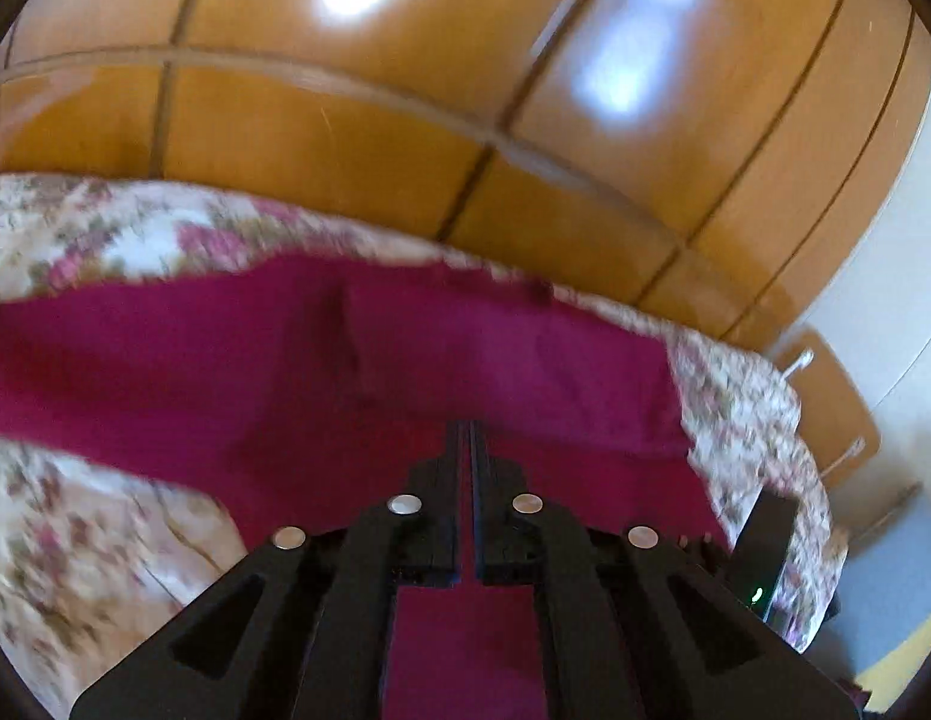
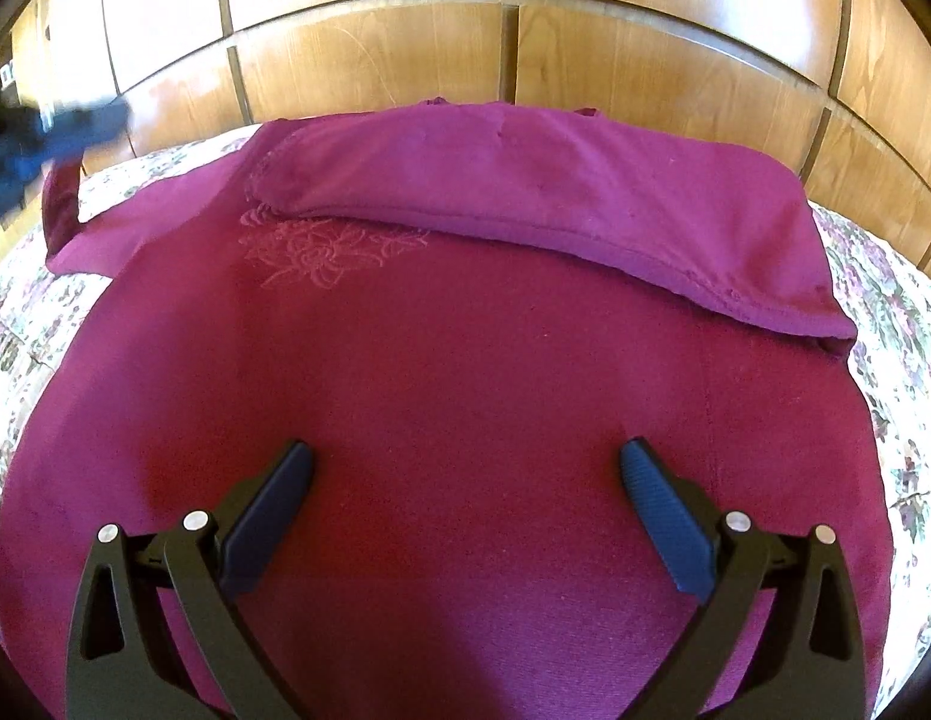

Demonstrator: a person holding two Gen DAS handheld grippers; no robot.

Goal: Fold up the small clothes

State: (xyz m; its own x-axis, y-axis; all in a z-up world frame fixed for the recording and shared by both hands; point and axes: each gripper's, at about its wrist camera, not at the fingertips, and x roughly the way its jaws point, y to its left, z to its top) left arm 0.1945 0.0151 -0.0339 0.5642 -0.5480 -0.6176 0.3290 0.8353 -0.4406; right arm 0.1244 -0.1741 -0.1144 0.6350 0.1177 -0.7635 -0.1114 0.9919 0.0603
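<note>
A magenta knit top (image 2: pixel 465 372) lies spread on the floral bedspread (image 2: pixel 885 282), a faint embroidered flower (image 2: pixel 321 252) on its chest. One sleeve (image 2: pixel 555 198) is folded across the upper part. My right gripper (image 2: pixel 465 468) hangs open just over the lower body of the top, nothing between its blue pads (image 2: pixel 663 516). In the right wrist view my left gripper (image 2: pixel 63 126) is a blur at the far left, with the other sleeve's end (image 2: pixel 60 204) lifted at it. The left wrist view shows the left gripper (image 1: pixel 470 426) shut, with the magenta top (image 1: pixel 405 360) in front of it.
Wooden wardrobe doors (image 2: pixel 375 60) rise right behind the bed. In the left wrist view a black device (image 1: pixel 765 540) with a green light lies at the bed's right edge, and a wooden piece of furniture (image 1: pixel 831 414) stands beyond it on the pale floor.
</note>
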